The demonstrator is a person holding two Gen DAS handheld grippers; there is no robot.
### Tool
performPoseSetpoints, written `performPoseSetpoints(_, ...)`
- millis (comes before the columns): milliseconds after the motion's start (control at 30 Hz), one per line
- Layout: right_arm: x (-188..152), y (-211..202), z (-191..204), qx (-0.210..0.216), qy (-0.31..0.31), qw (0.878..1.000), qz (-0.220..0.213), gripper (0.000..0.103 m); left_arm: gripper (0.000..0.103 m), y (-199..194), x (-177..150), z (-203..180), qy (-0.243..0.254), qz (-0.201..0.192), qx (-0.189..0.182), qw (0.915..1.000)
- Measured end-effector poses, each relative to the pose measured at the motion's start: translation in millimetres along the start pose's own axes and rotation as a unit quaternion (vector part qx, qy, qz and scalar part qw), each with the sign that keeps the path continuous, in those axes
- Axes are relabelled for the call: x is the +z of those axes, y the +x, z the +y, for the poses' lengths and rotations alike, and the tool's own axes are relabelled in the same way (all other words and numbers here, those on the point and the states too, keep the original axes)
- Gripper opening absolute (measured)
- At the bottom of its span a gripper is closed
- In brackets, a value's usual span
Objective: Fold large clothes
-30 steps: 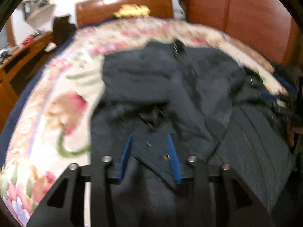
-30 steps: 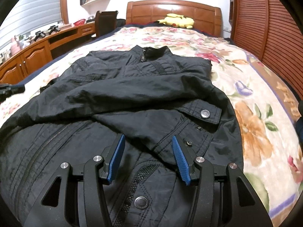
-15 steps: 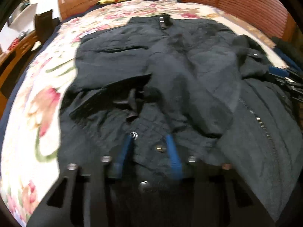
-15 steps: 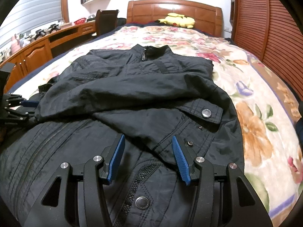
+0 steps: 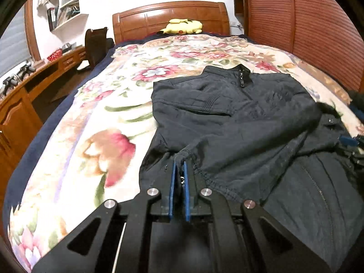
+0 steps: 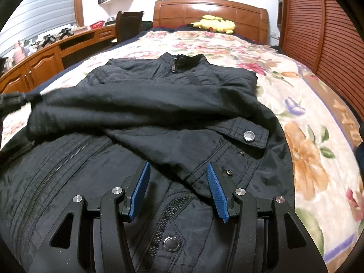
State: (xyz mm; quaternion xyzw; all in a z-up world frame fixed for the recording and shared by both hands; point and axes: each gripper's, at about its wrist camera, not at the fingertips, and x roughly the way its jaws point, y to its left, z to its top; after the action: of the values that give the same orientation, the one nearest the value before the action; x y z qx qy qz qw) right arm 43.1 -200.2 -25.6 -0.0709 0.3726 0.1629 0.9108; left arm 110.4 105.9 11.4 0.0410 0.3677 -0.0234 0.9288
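Black nylon covered the near half of the bed [image 6: 318, 118]: a jacket [image 6: 159, 104] lay face up on the floral blanket [image 5: 91, 136], its zipped collar [image 6: 179, 63] pointing toward the headboard [image 6: 209, 11]. One sleeve [image 6: 113, 104] ran crosswise over the jacket's chest, and the other sleeve's snap cuff [image 6: 248, 134] lay across the jacket's front, toward its right edge.

The left gripper [image 5: 179, 177] sat at the jacket's left edge with its blue jaws clenched on a bunched fold of the sleeve's cuff [image 5: 185, 154], the cloth drawn up between them; a small metal fitting showed in the narrow slot between the pads. In the right wrist view this gripper appeared only as a blurred dark shape at the jacket's far left, at the sleeve's end.

The right gripper [image 6: 179, 179] hovered over the jacket's lower front, jaws spread wide and holding nothing, with the hem of the folded cuff lying between and below the pads. A snap button [image 6: 172, 243] and a strip of zip lay just under it.

A yellow plush [image 5: 182, 26] rested against the headboard. Left of the bed stood a wooden desk [image 6: 45, 59] with a dark chair [image 6: 128, 25] beside it, and slatted wooden doors [image 6: 318, 34] rose on the bed's right.
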Motion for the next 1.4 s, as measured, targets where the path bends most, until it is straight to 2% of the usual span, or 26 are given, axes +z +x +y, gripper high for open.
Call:
performPoseSetpoints(100, 0, 0, -1, 0.002, -0.002, 1.000, 0.002, 0.053, 0.005, -3, -1, 5, -0.005, 0.002, -0.016, 0.9999)
performPoseSetpoints(233, 0, 1, -2, 0.001, -0.002, 1.000, 0.003, 0.053, 0.022, -13, -12, 3, 0.003, 0.002, -0.032, 0.9995)
performPoseSetpoints(333, 0, 2, -2, 0.001, -0.002, 1.000, 0.003, 0.053, 0.032, -25, -20, -3, 0.008, -0.002, -0.041, 0.9991)
performPoseSetpoints(633, 0, -4, -3, -0.007, -0.008, 1.000, -0.003, 0.053, 0.051, -62, -50, -14, 0.012, -0.019, -0.064, 0.9977)
performPoseSetpoints(967, -6, -33, 12, -0.021, -0.024, 0.999, -0.025, 0.054, 0.053, -93, -86, -11, 0.001, -0.038, -0.052, 0.9979)
performPoseSetpoints(1167, -20, -62, 13, -0.028, -0.015, 0.999, -0.040, 0.066, 0.053, -104, -104, -3, -0.005, -0.040, -0.050, 0.9979)
performPoseSetpoints(1233, -24, -72, 11, -0.039, -0.007, 0.998, -0.044, 0.074, 0.053, -107, -109, 0, -0.004, -0.040, -0.046, 0.9981)
performPoseSetpoints(1400, -36, -92, 5, -0.062, 0.001, 0.997, -0.042, 0.078, 0.053, -112, -120, 5, -0.005, -0.042, -0.041, 0.9983)
